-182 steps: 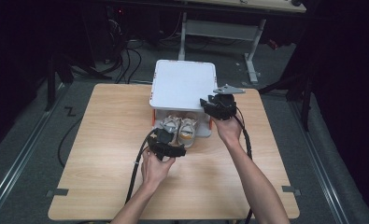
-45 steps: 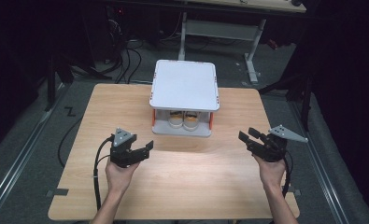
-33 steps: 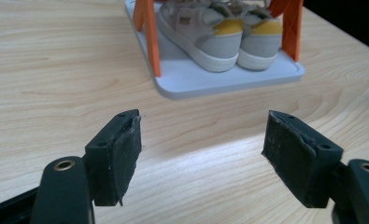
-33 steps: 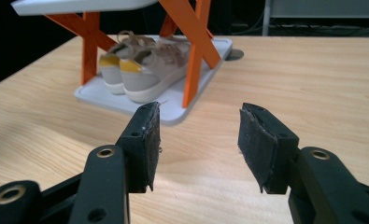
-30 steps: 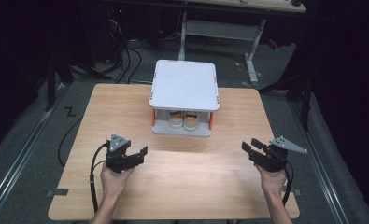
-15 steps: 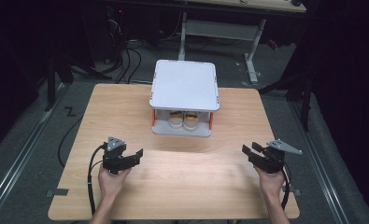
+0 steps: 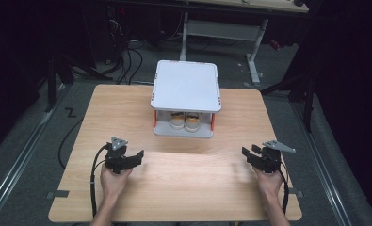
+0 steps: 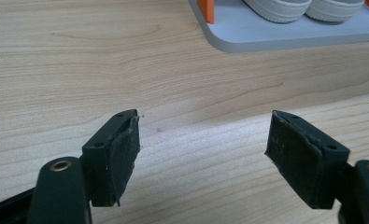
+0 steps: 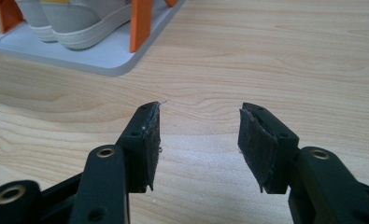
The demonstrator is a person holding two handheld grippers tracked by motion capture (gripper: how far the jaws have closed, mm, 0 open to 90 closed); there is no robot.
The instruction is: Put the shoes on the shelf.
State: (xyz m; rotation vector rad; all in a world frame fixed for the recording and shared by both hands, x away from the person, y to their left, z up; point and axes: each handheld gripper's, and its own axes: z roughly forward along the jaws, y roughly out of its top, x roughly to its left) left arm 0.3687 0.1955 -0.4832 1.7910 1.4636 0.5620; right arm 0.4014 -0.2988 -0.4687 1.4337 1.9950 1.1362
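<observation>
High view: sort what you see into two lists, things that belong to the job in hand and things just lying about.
Job in hand:
- shoes
- shoe rack
- left gripper, open
- right gripper, open

Lying about:
- floor cables
- far desk frame
- tape marks on floor

1. The left gripper (image 7: 137, 156) is black, with a grey three-cornered plate on top and a black cable trailing.
2. The right gripper (image 7: 247, 154) matches, with brass-ringed screw holes and worn black pads (image 9: 260, 147).
</observation>
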